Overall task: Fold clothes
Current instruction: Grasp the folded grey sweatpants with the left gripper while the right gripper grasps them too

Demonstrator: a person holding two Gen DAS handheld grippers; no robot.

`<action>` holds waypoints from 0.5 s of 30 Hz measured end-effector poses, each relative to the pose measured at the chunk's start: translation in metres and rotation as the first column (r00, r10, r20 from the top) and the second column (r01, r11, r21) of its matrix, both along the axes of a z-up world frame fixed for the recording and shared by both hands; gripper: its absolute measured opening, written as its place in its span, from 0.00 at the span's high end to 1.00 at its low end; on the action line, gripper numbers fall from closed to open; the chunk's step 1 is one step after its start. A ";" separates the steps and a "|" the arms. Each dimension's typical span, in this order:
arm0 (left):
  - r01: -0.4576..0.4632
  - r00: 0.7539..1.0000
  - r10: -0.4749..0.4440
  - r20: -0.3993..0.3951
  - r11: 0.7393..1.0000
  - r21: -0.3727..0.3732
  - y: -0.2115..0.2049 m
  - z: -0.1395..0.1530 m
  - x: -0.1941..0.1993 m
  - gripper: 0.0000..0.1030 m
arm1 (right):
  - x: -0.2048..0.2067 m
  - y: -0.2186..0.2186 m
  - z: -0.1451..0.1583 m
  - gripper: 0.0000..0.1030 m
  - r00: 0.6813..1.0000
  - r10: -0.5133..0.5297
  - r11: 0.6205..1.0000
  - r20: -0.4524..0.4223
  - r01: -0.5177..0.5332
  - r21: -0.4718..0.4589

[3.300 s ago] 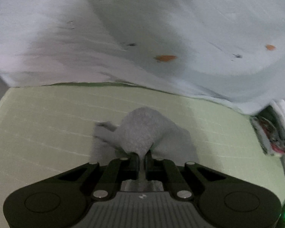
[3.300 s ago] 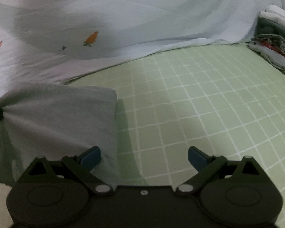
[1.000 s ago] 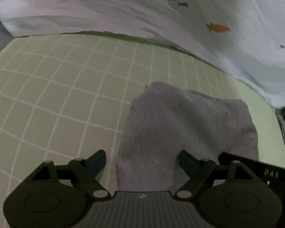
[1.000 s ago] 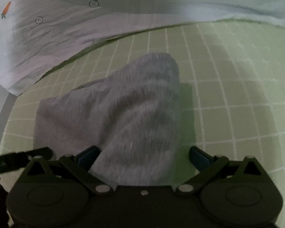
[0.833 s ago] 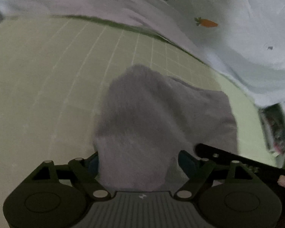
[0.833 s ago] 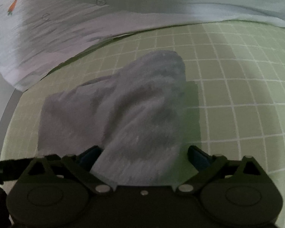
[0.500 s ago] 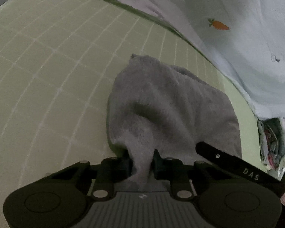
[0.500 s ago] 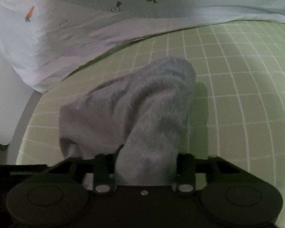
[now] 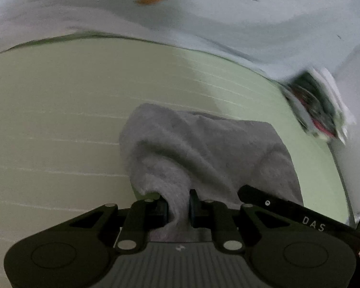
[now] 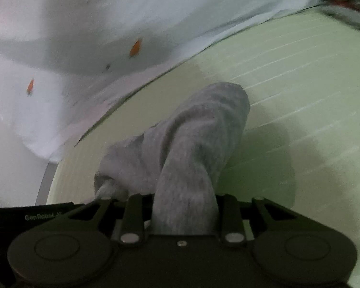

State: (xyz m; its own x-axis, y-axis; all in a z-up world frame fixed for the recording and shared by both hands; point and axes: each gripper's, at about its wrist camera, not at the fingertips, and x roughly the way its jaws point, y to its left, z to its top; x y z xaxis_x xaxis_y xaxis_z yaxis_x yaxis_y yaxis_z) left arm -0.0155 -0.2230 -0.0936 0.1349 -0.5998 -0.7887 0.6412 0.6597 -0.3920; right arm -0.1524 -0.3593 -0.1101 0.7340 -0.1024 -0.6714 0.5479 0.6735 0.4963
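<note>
A small folded grey garment (image 9: 204,148) hangs lifted above the green checked sheet (image 9: 60,120). My left gripper (image 9: 177,206) pinches a bunched edge of it, jaws still closing on the cloth. In the right wrist view the same grey garment (image 10: 199,139) rises in a thick roll from my right gripper (image 10: 183,213), whose jaws are closing tight on that fold. The other gripper's black body (image 9: 300,216) shows at the lower right of the left view, close beside mine. Both views are blurred by motion.
A pale blue quilt with small carrot prints (image 9: 204,12) lies bunched along the far side of the sheet. A stack of folded clothes (image 9: 316,105) sits at the right edge. The bed's left edge and a pale floor (image 10: 12,168) show in the right view.
Both grippers went from open around the grey garment to shut on its near edge. They then lifted it and swung sideways across the bed.
</note>
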 end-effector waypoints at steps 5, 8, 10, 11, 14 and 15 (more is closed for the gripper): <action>0.086 0.996 -0.086 0.015 0.996 -0.031 -0.073 0.007 -0.061 0.84 | -0.076 -0.054 0.010 0.73 0.994 -0.100 0.994 0.037 0.101 -0.035; 0.113 0.994 -0.113 0.004 0.992 -0.054 -0.131 0.004 -0.109 0.84 | -0.130 -0.106 0.016 0.73 0.992 -0.119 0.991 0.044 0.121 -0.058; 0.137 0.991 -0.137 0.005 0.989 -0.060 -0.168 0.006 -0.149 0.84 | -0.166 -0.145 0.023 0.73 0.990 -0.132 0.988 0.041 0.135 -0.074; 0.151 0.988 -0.151 0.008 0.987 -0.062 -0.187 0.008 -0.172 0.84 | -0.184 -0.166 0.027 0.74 0.990 -0.138 0.986 0.038 0.141 -0.083; 0.188 0.982 -0.187 0.020 0.975 -0.114 -0.248 0.017 -0.225 0.85 | -0.237 -0.227 0.046 0.74 0.991 -0.116 0.981 0.062 0.124 -0.150; 0.194 0.981 -0.194 0.012 0.972 -0.133 -0.265 0.020 -0.238 0.85 | -0.253 -0.247 0.055 0.74 0.993 -0.105 0.975 0.062 0.115 -0.190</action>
State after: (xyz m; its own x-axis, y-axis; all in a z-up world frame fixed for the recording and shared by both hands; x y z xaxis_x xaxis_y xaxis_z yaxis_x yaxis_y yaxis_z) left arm -0.2534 -0.4879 -0.0740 0.0047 -0.7140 -0.7001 0.7514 0.4645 -0.4687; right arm -0.4056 -0.6065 -0.0553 0.7438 -0.3085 -0.5929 0.6012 0.6963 0.3920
